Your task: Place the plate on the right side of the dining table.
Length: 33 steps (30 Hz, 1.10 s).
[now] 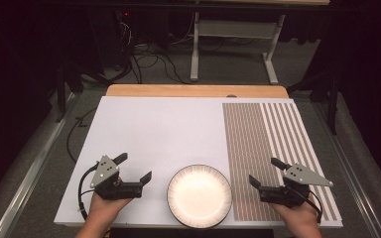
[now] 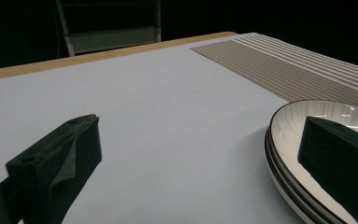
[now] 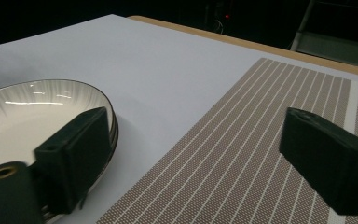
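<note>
Dark floor, loose cables and the white legs of another table (image 1: 235,47) lie beyond a wooden table (image 1: 197,90) covered by a white sheet (image 1: 158,134). On that sheet, just ahead of the right gripper (image 1: 269,172), lies a brown-and-white striped placemat (image 1: 273,148); its stripes and long axis run away from the person toward the far edge.

Between the two grippers sits a stack of white plates (image 1: 199,196) with dark rims, near the sheet's front edge. Being round, they point no particular way. The left gripper (image 1: 133,167) is just to their left, the right gripper just to their right, over the near corner of the placemat. Each is held in a hand, the left hand (image 1: 104,208) and the right hand (image 1: 297,215) coming in from the bottom edge.

Both grippers have their jaws spread wide with nothing between them, and both angle forward and slightly inward toward the plates.

From above the plates read as one disc. The left gripper view (image 2: 205,154) shows the rims (image 2: 279,163) layered, apparently three plates, with its right jaw overlapping the stack in the picture; whether it touches I cannot tell. The right gripper view (image 3: 214,154) shows fine radial lines on the top plate (image 3: 32,112), the placemat's woven mesh (image 3: 242,154) under its jaws, and its left jaw in front of the plates' edge.
</note>
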### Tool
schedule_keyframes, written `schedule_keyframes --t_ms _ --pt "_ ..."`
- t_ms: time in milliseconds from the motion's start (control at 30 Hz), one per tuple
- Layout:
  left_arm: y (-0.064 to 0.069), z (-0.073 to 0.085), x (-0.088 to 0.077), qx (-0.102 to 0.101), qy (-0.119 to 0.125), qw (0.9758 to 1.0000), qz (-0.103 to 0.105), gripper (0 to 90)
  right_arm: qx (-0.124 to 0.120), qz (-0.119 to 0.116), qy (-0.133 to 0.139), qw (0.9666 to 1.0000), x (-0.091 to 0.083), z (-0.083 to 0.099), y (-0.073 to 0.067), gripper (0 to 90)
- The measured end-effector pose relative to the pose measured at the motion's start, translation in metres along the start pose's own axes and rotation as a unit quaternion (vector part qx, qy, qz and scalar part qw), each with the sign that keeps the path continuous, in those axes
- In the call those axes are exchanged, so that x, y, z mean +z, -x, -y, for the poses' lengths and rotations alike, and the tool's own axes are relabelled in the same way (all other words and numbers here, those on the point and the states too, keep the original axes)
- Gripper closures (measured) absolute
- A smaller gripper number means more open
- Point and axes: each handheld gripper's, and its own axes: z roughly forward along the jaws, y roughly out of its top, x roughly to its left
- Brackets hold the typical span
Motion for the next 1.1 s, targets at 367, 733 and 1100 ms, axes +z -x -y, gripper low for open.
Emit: schedule_keyframes --t_ms 367,733,1100 --pt "0.0 -0.001 0.002 -0.007 -0.009 0.9999 0.009 0.4 -0.04 -0.045 -0.032 0.9977 0.003 -0.008 -0.014 56.4" --pt "0.003 -0.004 0.001 -0.003 -0.004 0.9999 0.009 0.4 -0.066 -0.102 -0.068 0.9903 0.009 -0.006 -0.019 82.2" --pt "0.002 -0.003 0.001 -0.007 -0.004 0.9999 0.011 0.4 -0.079 -0.143 -0.104 0.981 0.018 -0.002 -0.03 90.0"
